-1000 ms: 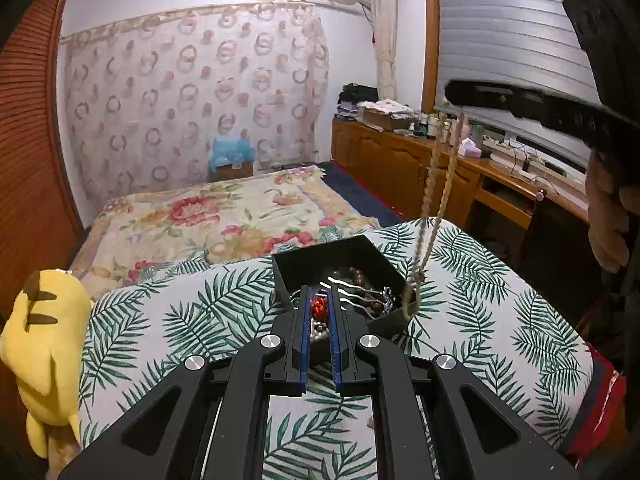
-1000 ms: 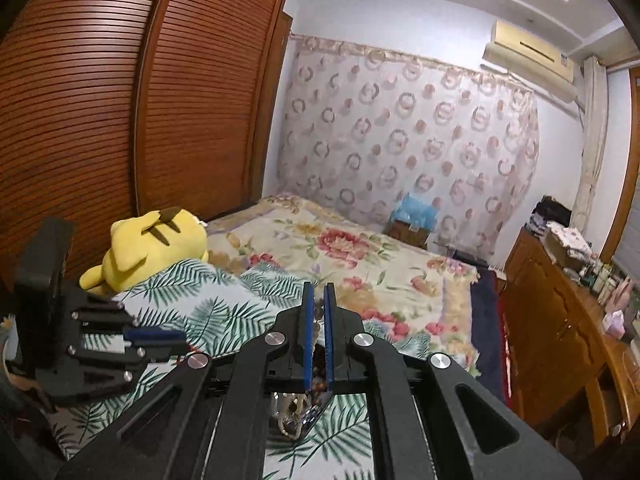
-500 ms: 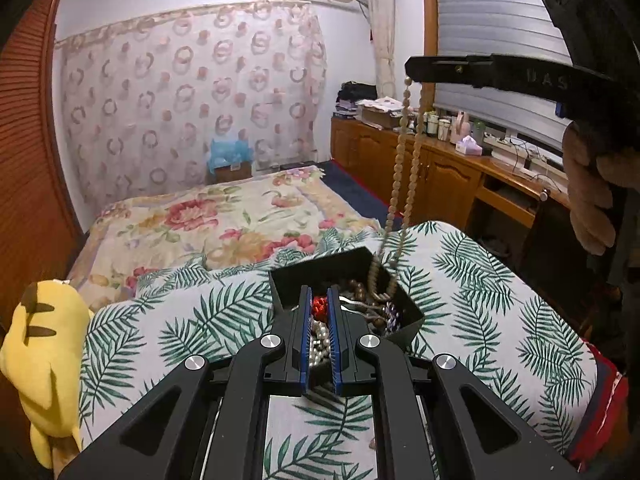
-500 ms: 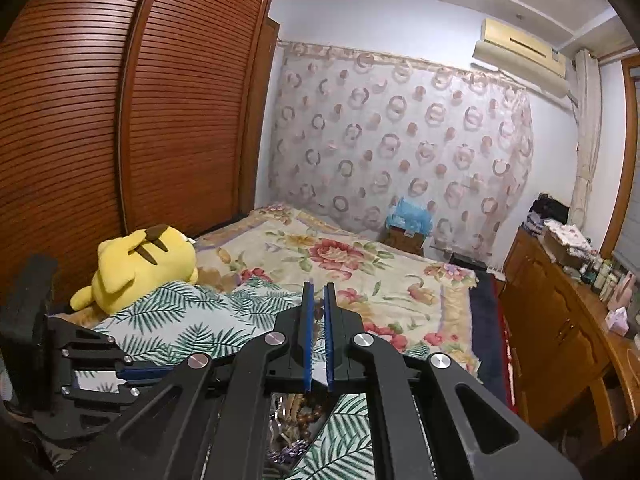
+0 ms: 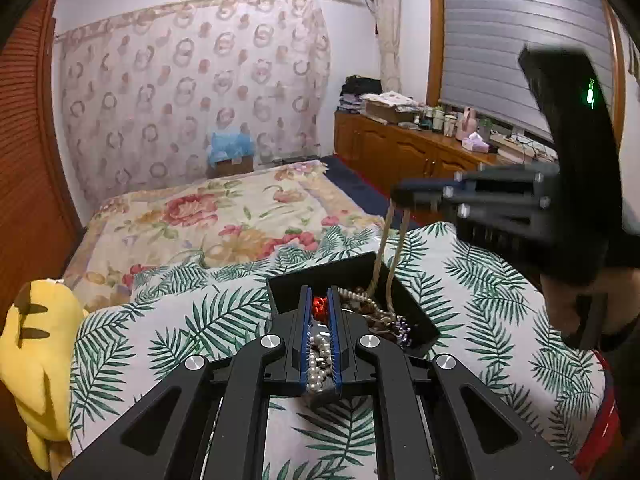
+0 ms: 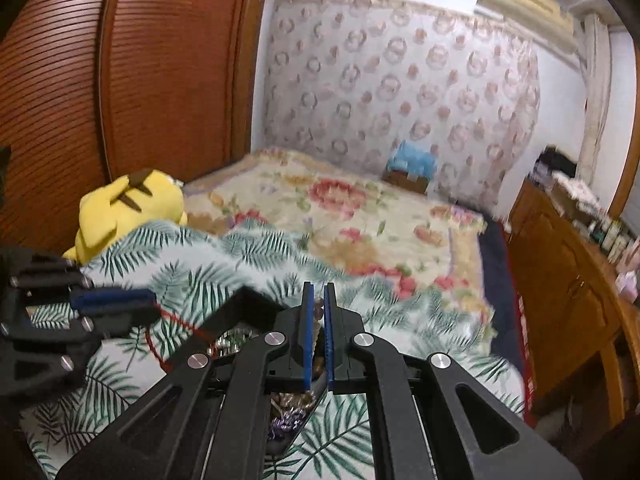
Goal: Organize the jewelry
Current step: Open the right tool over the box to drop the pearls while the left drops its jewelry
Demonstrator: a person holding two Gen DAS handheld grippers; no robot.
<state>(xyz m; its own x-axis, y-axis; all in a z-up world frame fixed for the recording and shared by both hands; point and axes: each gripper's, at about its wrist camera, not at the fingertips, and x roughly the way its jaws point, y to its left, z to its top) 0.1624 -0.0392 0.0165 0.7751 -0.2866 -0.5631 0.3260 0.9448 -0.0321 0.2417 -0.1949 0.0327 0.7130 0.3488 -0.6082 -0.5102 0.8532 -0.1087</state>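
We observe the black jewelry box [image 5: 404, 300] at frame centre in the left wrist view, resting on the palm-leaf bedcover [image 5: 168, 320]. It holds tangled pieces, including a white pearl strand [image 5: 318, 354].

The left gripper [image 5: 320, 312] sits low over the box with its 2 blue-lined jaws nearly closed; a red cord [image 6: 176, 320] runs from its tip toward the box in the right wrist view, so we read it as pinching that cord.

The right gripper [image 5: 400, 196], at centre right of the left wrist view, is clamped on a tan beaded necklace [image 5: 384, 256], whose 2 strands hang down into the box.

A yellow plush toy [image 5: 32, 356] lies at lower left.
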